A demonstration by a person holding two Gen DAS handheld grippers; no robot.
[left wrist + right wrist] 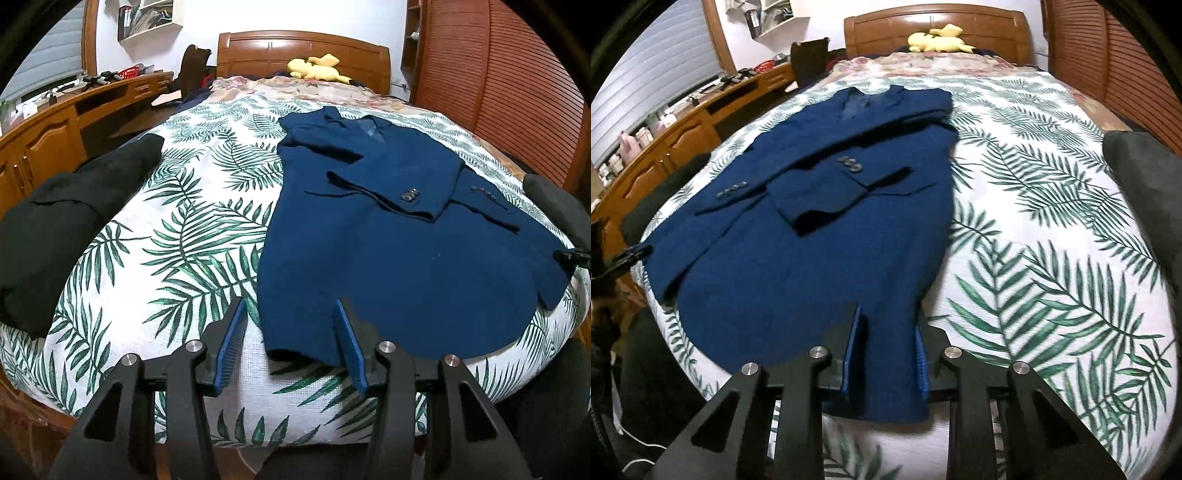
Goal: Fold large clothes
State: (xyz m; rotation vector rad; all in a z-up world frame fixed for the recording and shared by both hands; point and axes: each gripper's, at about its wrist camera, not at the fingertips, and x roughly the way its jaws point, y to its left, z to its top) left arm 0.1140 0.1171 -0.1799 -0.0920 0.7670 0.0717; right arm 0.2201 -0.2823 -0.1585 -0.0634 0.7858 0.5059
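Observation:
A dark blue suit jacket lies flat on the leaf-print bedsheet, collar toward the headboard and both sleeves folded across its front. In the left wrist view my left gripper stands open at the jacket's near left hem corner. One finger is on the sheet, the other over the cloth. In the right wrist view the same jacket shows its near right hem corner lying between the fingers of my right gripper. Those jaws stand narrow but apart, and the cloth between them looks flat.
A black garment lies on the bed's left side and a dark grey bundle on its right edge. A yellow plush toy sits by the wooden headboard. A wooden desk runs along the left; louvred doors stand on the right.

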